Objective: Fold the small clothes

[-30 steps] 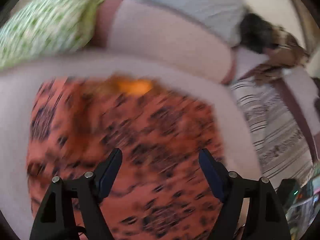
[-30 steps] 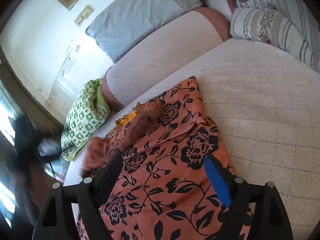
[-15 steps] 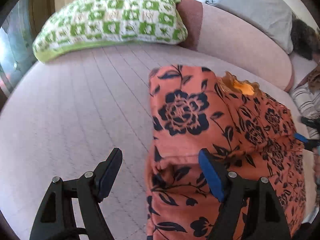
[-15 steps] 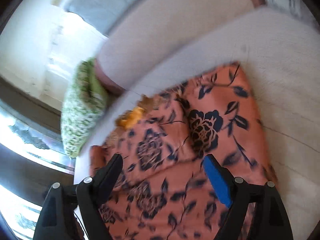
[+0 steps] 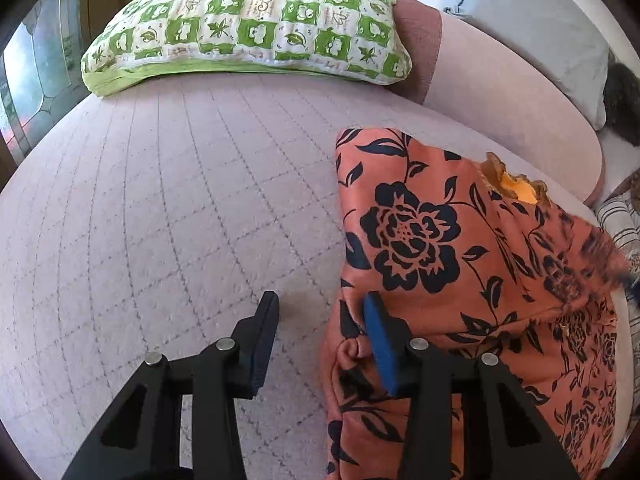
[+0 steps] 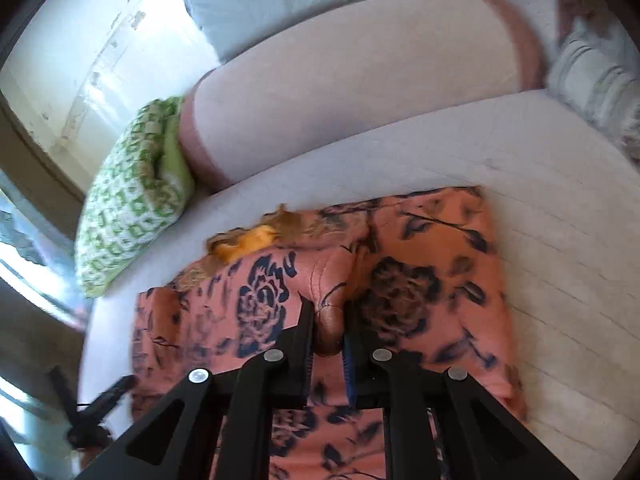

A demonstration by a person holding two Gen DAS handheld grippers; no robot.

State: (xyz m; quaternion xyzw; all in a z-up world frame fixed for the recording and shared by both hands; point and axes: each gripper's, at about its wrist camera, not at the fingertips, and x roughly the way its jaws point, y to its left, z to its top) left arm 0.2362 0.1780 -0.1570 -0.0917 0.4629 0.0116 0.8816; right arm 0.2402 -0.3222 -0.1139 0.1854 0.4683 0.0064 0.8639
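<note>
Fabric of the orange cotton garment with navy flower print point(image 6: 420, 300) is pinched into a bunched ridge between the nearly shut jaws of the right gripper point(image 6: 326, 330). Left gripper point(image 5: 320, 334) jaws are held half open, empty, straddling the garment's left edge on the quilted pale-pink sofa seat point(image 5: 180, 200). That edge should be pinned while the fold is drawn evenly toward the green checked cushion point(image 5: 248, 20).

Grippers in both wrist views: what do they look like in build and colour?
The left gripper and the right gripper match: black angular linkage arms with cut-out openings, round silver pivot pins, and flat fingers faced with blue pads. No cables, markings or sleeves show.
</note>
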